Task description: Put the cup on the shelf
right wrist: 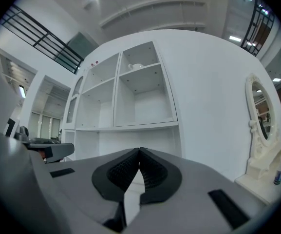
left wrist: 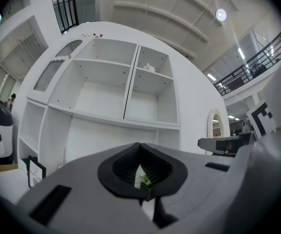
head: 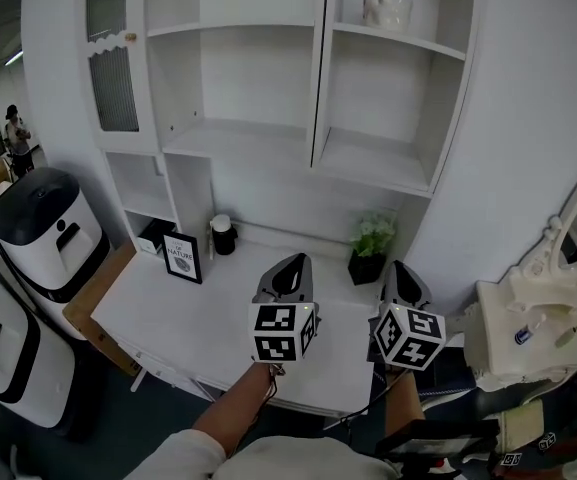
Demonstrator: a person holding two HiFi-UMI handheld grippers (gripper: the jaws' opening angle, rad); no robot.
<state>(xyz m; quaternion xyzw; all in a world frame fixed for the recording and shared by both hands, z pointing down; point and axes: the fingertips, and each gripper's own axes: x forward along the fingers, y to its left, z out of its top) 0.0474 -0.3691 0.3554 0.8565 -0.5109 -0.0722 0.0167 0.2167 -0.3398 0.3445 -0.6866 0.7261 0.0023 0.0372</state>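
- The left hand-held gripper [head: 290, 264] has its jaws pressed together with nothing between them. The right hand-held gripper [head: 400, 269] is the same, pinched closed and empty.
- Both point about level, side by side, low over the front of the bench [head: 198, 318].
- The white cup [head: 388, 10] stands upright on the top right shelf [head: 400, 40]. It is high above and ahead of both, well apart from either.
- It sits almost straight up from the right one, and up and to the right of the left one, so the right is the nearer.
- I judge the cup is already placed, and any further reach would have to go steeply upward.
- A small dark pot [head: 223, 235] stands on the bench, ahead and left of the left one. I can't rule it out as a cup.
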